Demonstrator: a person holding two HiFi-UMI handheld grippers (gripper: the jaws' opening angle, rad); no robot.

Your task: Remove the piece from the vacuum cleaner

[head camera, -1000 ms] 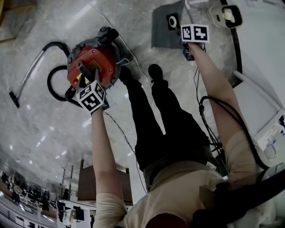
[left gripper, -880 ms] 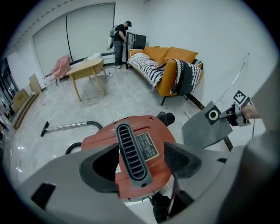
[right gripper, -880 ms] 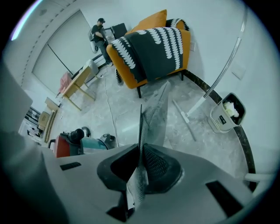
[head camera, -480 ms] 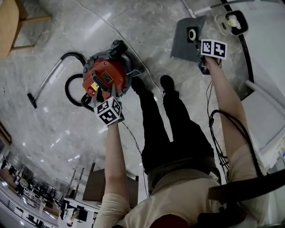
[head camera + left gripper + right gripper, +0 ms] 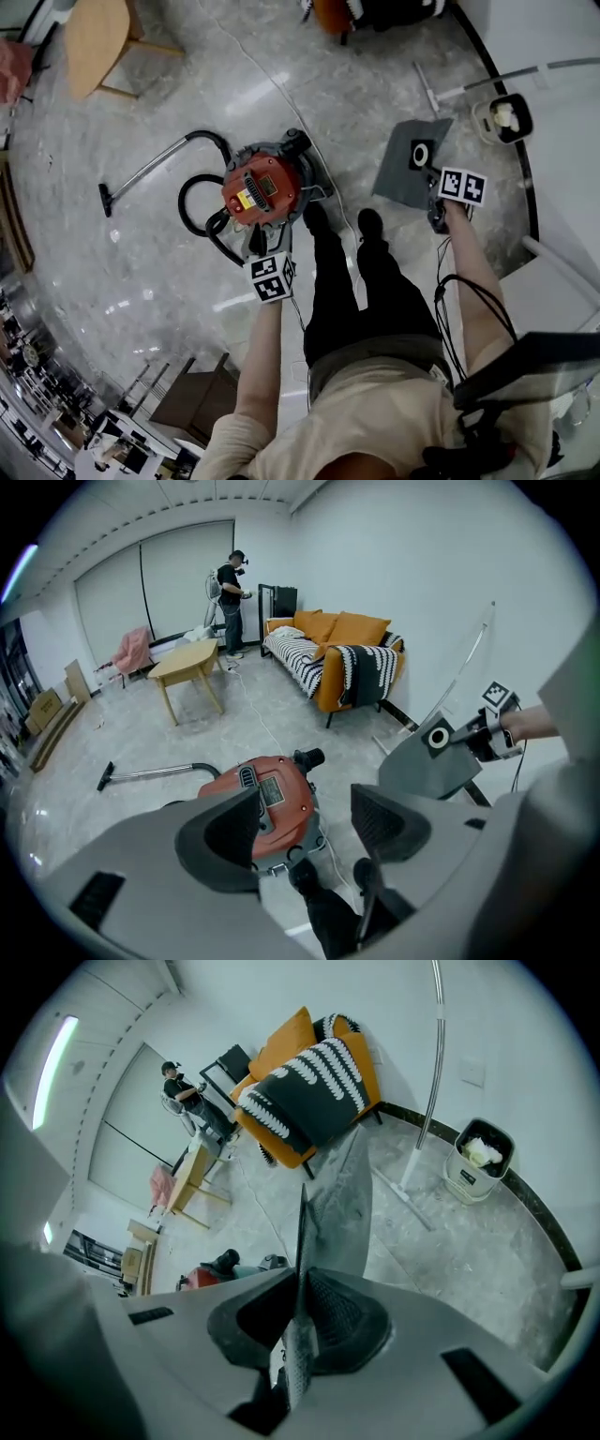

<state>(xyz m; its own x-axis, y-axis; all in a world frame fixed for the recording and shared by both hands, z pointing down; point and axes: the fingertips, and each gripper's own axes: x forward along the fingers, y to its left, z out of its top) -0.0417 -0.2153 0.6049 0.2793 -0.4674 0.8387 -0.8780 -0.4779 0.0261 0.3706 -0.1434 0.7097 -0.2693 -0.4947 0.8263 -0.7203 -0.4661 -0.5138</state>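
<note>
Marble floor (image 5: pixel 141 272) all round, with the red vacuum cleaner (image 5: pixel 261 187) parked on it. The flat grey piece (image 5: pixel 405 173) is off the vacuum and well to its right, its edge pinched tight in your right claw (image 5: pixel 298 1335). Your left claw (image 5: pixel 305 808) hovers over the vacuum, jaws just opened wide, nothing between them.

Beige shirt (image 5: pixel 375 403), black trousers (image 5: pixel 361 300) and shoes (image 5: pixel 315 217) are worn; the left hand-held gripper (image 5: pixel 307 819) is grey, black-padded.
</note>
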